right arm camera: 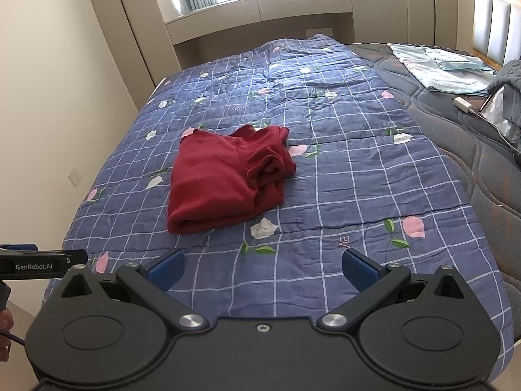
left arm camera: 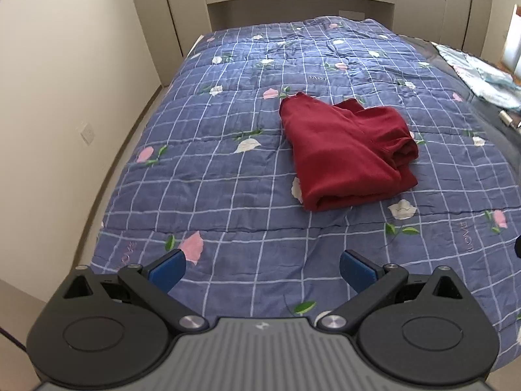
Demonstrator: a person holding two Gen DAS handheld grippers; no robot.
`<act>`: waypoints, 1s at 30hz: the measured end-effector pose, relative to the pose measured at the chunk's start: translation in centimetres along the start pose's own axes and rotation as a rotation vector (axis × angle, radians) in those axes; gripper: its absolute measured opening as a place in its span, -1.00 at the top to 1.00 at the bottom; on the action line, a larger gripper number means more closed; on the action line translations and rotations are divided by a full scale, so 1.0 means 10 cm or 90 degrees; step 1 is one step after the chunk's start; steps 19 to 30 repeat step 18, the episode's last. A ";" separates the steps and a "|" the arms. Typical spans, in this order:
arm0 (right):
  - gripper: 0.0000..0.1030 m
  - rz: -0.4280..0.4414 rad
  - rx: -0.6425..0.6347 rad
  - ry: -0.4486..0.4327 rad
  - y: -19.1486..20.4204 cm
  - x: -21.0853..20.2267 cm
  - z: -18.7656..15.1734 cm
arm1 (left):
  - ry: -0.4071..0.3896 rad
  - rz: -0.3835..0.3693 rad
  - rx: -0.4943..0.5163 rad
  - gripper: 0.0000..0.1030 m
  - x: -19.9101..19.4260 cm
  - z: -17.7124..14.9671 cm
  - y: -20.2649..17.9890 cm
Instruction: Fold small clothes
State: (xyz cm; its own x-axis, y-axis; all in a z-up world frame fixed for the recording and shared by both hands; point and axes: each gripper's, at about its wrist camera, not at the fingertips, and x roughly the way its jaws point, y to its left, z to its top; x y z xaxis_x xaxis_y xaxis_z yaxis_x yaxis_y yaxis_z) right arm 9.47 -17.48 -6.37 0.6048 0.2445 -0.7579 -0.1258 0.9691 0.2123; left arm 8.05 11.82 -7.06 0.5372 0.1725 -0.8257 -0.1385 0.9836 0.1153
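Note:
A dark red garment (left arm camera: 345, 153) (right arm camera: 224, 179) lies folded in a loose bundle on the blue checked floral quilt (left arm camera: 211, 169) (right arm camera: 351, 176). My left gripper (left arm camera: 262, 270) hovers over the quilt's near edge, well short of the garment, open with nothing between its blue pads. My right gripper (right arm camera: 262, 270) is likewise open and holds nothing, near the front edge with the garment ahead and to its left. The side of the left gripper's body (right arm camera: 39, 262) shows at the left edge of the right wrist view.
A cream wall (left arm camera: 65, 97) runs along the bed's left side. A window ledge and cabinet (right arm camera: 260, 13) stand beyond the far end. At the right lie a grey mattress (right arm camera: 472, 150), light blue folded bedding (right arm camera: 446, 68), a grey blanket, a small white charger (right arm camera: 462, 104) and a padded headboard.

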 end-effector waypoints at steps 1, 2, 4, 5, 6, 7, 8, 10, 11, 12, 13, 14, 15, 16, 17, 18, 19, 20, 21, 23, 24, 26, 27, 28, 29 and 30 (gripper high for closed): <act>-0.99 0.000 0.000 0.002 -0.01 0.01 0.00 | 0.000 -0.002 0.002 -0.99 0.00 0.01 -0.01; -0.99 0.000 0.001 0.003 -0.01 0.01 0.01 | 0.002 -0.006 0.004 -0.99 0.01 0.01 -0.02; -0.99 0.000 0.001 0.007 -0.03 0.03 0.01 | 0.008 -0.010 0.005 -0.99 0.03 0.03 -0.04; -0.99 0.000 0.001 0.009 -0.04 0.04 0.02 | 0.010 -0.012 0.007 -0.99 0.04 0.03 -0.05; -0.99 0.000 0.002 0.011 -0.06 0.05 0.03 | 0.014 -0.013 0.009 -0.99 0.05 0.03 -0.07; -0.99 0.000 0.002 0.013 -0.07 0.06 0.03 | 0.017 -0.013 0.012 -0.99 0.07 0.04 -0.09; -0.99 0.000 0.003 0.016 -0.08 0.08 0.04 | 0.020 -0.014 0.013 -0.99 0.08 0.04 -0.11; -0.99 0.000 0.004 0.020 -0.11 0.10 0.05 | 0.026 -0.015 0.014 -0.99 0.11 0.05 -0.13; -0.99 0.000 0.005 0.023 -0.13 0.12 0.06 | 0.028 -0.016 0.014 -0.99 0.13 0.06 -0.14; -0.99 0.001 0.006 0.026 -0.14 0.14 0.06 | 0.031 -0.016 0.014 -0.99 0.14 0.07 -0.15; -0.99 0.001 0.008 0.029 -0.16 0.15 0.07 | 0.034 -0.017 0.014 -0.99 0.15 0.07 -0.17; -0.99 0.002 0.009 0.032 -0.17 0.17 0.07 | 0.036 -0.017 0.015 -0.99 0.17 0.08 -0.18; -0.99 0.003 0.009 0.035 -0.19 0.18 0.08 | 0.038 -0.016 0.016 -0.99 0.18 0.09 -0.20; -0.99 0.003 0.010 0.038 -0.21 0.20 0.09 | 0.040 -0.015 0.018 -0.99 0.20 0.10 -0.22; -0.99 0.003 0.011 0.041 -0.23 0.21 0.09 | 0.043 -0.015 0.020 -0.99 0.21 0.11 -0.24; -0.99 0.004 0.013 0.044 -0.26 0.23 0.10 | 0.046 -0.014 0.021 -0.99 0.23 0.12 -0.26; -0.99 0.004 0.013 0.044 -0.26 0.23 0.10 | 0.046 -0.014 0.021 -0.99 0.23 0.12 -0.26; -0.99 0.004 0.013 0.044 -0.26 0.23 0.10 | 0.046 -0.014 0.021 -0.99 0.23 0.12 -0.26; -0.99 0.004 0.013 0.044 -0.26 0.23 0.10 | 0.046 -0.014 0.021 -0.99 0.23 0.12 -0.26; -0.99 0.004 0.013 0.044 -0.26 0.23 0.10 | 0.046 -0.014 0.021 -0.99 0.23 0.12 -0.26; -0.99 0.004 0.013 0.044 -0.26 0.23 0.10 | 0.046 -0.014 0.021 -0.99 0.23 0.12 -0.26; -0.99 0.004 0.013 0.044 -0.26 0.23 0.10 | 0.046 -0.014 0.021 -0.99 0.23 0.12 -0.26; -0.99 0.004 0.013 0.044 -0.26 0.23 0.10 | 0.046 -0.014 0.021 -0.99 0.23 0.12 -0.26; -0.99 0.004 0.013 0.044 -0.26 0.23 0.10 | 0.046 -0.014 0.021 -0.99 0.23 0.12 -0.26; -0.99 0.004 0.013 0.044 -0.26 0.23 0.10 | 0.046 -0.014 0.021 -0.99 0.23 0.12 -0.26; -0.99 0.004 0.013 0.044 -0.26 0.23 0.10 | 0.046 -0.014 0.021 -0.99 0.23 0.12 -0.26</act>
